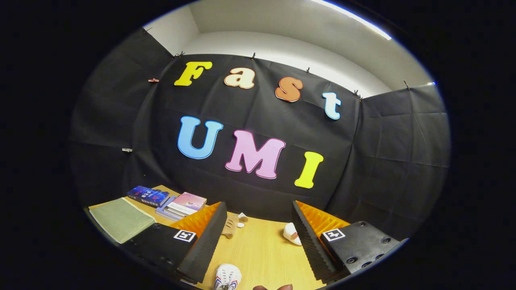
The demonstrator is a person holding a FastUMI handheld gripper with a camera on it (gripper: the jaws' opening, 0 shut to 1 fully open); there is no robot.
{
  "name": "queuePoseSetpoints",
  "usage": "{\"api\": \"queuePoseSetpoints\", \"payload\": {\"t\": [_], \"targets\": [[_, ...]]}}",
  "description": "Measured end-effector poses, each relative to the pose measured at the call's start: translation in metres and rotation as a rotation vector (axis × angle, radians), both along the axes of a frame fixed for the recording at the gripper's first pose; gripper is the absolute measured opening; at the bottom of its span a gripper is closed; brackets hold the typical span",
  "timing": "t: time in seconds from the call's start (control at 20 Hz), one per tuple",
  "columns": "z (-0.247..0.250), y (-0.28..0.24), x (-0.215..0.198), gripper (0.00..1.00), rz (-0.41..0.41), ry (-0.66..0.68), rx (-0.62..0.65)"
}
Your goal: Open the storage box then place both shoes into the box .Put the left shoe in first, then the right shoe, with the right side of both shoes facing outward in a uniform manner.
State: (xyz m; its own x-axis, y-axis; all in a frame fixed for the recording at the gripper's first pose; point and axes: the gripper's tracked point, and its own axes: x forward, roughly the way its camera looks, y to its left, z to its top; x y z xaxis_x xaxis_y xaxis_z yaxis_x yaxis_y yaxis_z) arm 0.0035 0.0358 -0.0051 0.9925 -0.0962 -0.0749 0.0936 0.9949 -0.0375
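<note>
My gripper (258, 205) is held open and tilted up above a wooden table (262, 249), with nothing between its fingers. A white lace-up shoe (227, 277) with red and blue stripes lies on the table low between the fingers, closer to the left finger (205, 241). A second small white shoe-like object (291, 233) with a brownish mark rests against the inner side of the right finger (308, 237). The dark tips of a person's fingers (274, 287) show at the near table edge beside the striped shoe.
A tan soft object (231, 225) with white bits lies on the table by the left fingertip. Beyond the left finger are a stack of books (183, 205), a blue book (148, 195) and a green flat pad (121, 219). Black cloth walls close the table behind.
</note>
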Motion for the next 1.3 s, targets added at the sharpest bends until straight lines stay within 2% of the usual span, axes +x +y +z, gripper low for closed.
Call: {"api": "queuePoseSetpoints", "payload": {"t": [0.35,0.4,0.55,0.9,0.95,1.3], "targets": [[0.007,0.020,-0.005,0.97,0.017,-0.005,0.005],[0.007,0.027,-0.004,0.97,0.046,-0.007,0.018],[0.001,0.063,0.002,0.96,0.205,0.019,0.093],[-0.029,0.138,0.002,0.96,0.512,0.166,0.462],[-0.033,0.150,0.003,0.99,0.548,0.188,0.528],[-0.094,0.219,0.002,0.98,0.763,0.443,0.991]]}}
